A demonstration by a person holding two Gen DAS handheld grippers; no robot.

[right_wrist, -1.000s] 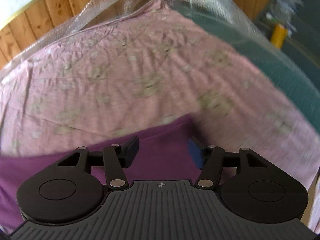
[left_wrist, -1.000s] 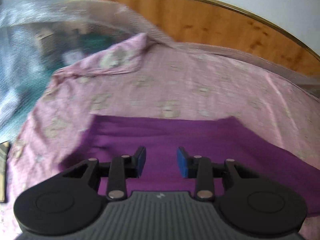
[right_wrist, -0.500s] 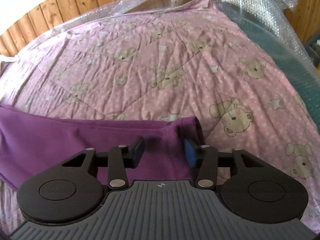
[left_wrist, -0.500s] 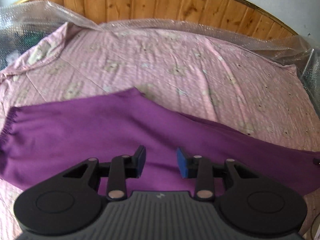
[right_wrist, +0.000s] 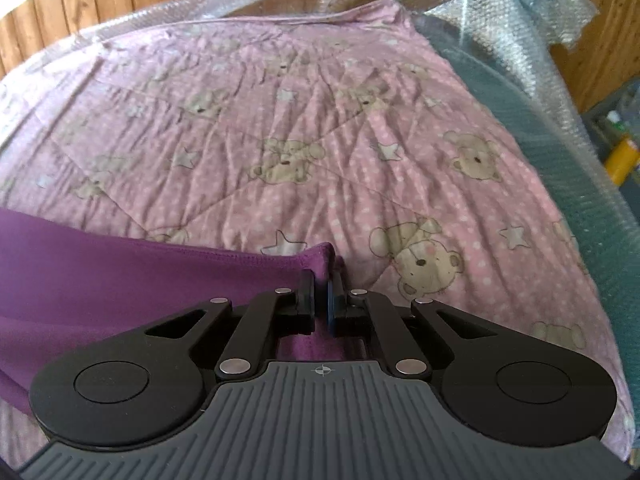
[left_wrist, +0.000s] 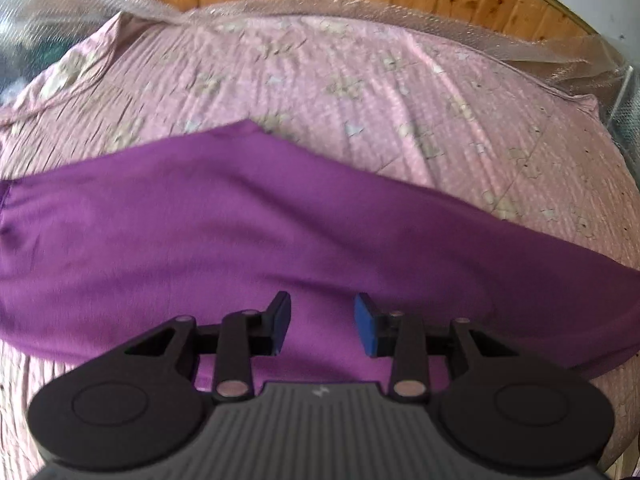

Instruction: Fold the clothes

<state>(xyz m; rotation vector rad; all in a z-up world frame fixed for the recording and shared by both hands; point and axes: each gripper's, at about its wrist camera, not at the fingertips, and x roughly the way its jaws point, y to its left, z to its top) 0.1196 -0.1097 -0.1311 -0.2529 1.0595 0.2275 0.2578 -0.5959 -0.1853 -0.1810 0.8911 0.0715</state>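
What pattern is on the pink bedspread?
Teddy bears, stars and white dots on the bedspread; clearest in the right wrist view.

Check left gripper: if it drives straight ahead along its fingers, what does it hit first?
Most likely the purple garment. The left gripper is open with the cloth spread right in front of and below its fingertips; beyond that lies the pink bear-print bedspread. Its height above the cloth is unclear from this view.
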